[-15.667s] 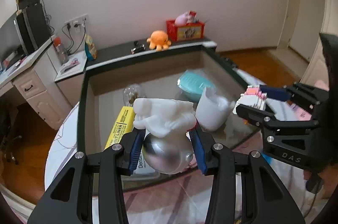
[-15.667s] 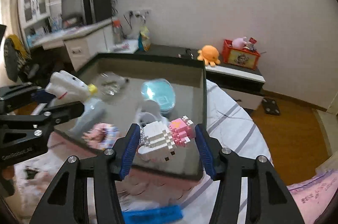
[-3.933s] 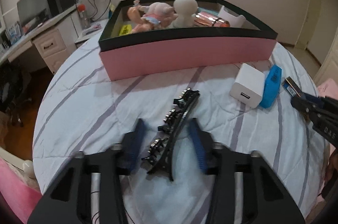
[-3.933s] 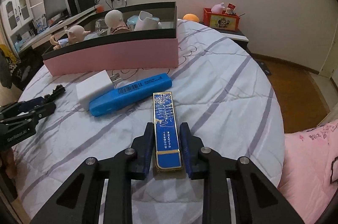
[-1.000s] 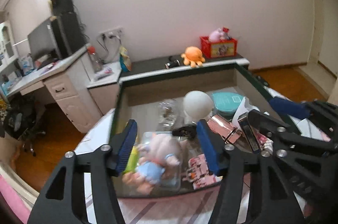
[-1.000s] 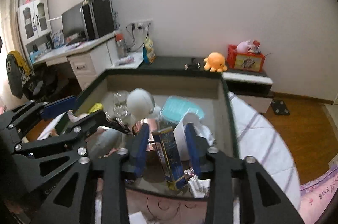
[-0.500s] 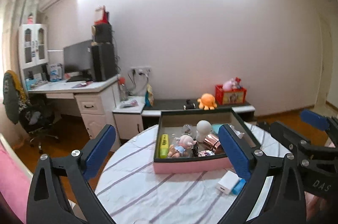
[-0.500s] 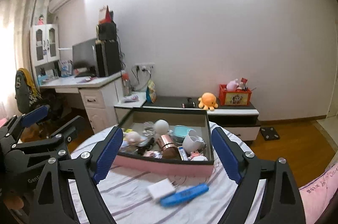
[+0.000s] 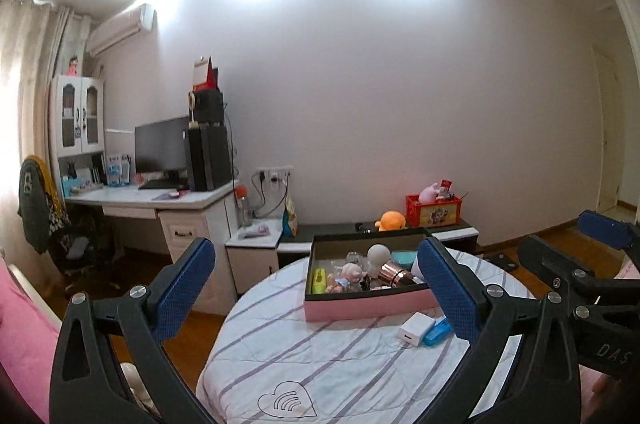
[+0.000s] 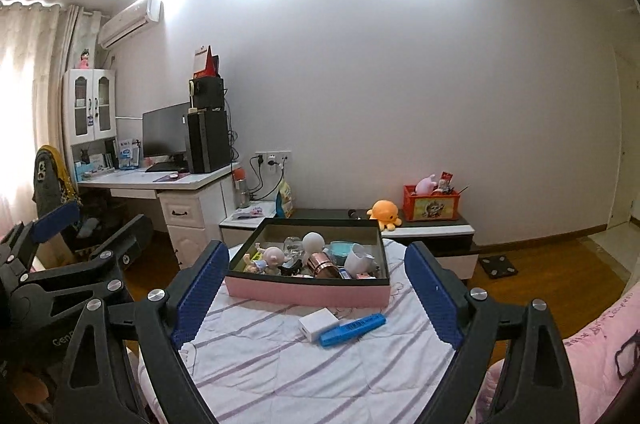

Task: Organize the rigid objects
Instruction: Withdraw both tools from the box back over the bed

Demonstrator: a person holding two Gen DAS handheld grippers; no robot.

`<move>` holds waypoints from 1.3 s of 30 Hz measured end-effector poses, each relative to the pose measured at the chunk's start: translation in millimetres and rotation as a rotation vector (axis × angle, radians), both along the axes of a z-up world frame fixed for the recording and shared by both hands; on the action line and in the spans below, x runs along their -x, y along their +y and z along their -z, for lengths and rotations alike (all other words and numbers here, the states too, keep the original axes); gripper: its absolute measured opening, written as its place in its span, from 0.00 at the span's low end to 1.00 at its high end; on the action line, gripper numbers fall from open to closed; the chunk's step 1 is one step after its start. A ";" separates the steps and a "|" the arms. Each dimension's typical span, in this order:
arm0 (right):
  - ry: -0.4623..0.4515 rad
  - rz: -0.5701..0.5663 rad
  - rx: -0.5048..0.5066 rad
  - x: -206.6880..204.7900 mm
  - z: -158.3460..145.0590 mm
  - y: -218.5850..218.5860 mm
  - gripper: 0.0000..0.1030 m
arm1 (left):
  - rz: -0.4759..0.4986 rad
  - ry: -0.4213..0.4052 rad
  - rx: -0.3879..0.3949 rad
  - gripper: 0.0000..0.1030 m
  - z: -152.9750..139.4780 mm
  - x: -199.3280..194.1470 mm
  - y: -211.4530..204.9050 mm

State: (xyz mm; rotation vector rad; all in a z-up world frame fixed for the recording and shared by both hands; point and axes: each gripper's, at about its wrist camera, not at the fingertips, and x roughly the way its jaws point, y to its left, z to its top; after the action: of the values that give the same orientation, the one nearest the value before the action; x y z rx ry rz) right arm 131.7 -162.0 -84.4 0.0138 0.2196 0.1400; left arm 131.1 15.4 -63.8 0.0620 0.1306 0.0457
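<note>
Two items left on the striped surface (image 10: 280,364), just in front of the pink box (image 10: 306,294): white charger (image 10: 318,323), blue case (image 10: 353,329); both light, stiff, slick; you grip across the narrow sides; left gripper (image 9: 316,292) and right gripper (image 10: 316,288) spread wide, empty

I count one pink box (image 10: 306,293) on the striped bedspread (image 10: 280,360). Two items lie loose just near of it: one white charger (image 10: 318,323) and one blue bar (image 10: 352,329), touching each other. Inside the box I can distinguish one yellow packet (image 9: 318,280), one baby doll (image 10: 272,258), one white round-headed figure (image 10: 313,244), one copper cylinder (image 10: 320,264), one teal case (image 10: 342,249) and one white cup (image 10: 358,260). Smaller contents are too crowded to count. On the far cabinet: one orange octopus toy (image 10: 384,211), one red crate (image 10: 431,207).
</note>
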 end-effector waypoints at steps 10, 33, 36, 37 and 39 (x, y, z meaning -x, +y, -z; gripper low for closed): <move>-0.039 0.024 0.026 20.5 -5.1 5.1 0.88 | 0.005 -0.014 0.016 1.00 -3.9 14.5 0.0; 0.063 0.017 0.040 -5.0 25.2 1.8 0.89 | 0.074 0.196 -0.001 1.00 46.9 -31.6 1.0; 0.111 0.019 0.038 -17.4 41.5 -4.8 0.89 | 0.081 0.267 -0.005 1.00 67.5 -44.6 2.6; 0.127 0.021 0.038 -21.3 46.1 -6.6 0.89 | 0.077 0.287 -0.006 1.00 73.7 -48.6 3.4; 0.151 0.023 0.038 -26.8 54.1 -10.7 0.89 | 0.073 0.307 -0.008 1.00 80.9 -53.3 5.2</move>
State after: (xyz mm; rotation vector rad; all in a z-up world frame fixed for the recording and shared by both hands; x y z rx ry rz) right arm 158.5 -172.7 -138.5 -0.0111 0.3730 0.1114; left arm 184.4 20.6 -144.7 0.0819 0.4348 -0.0370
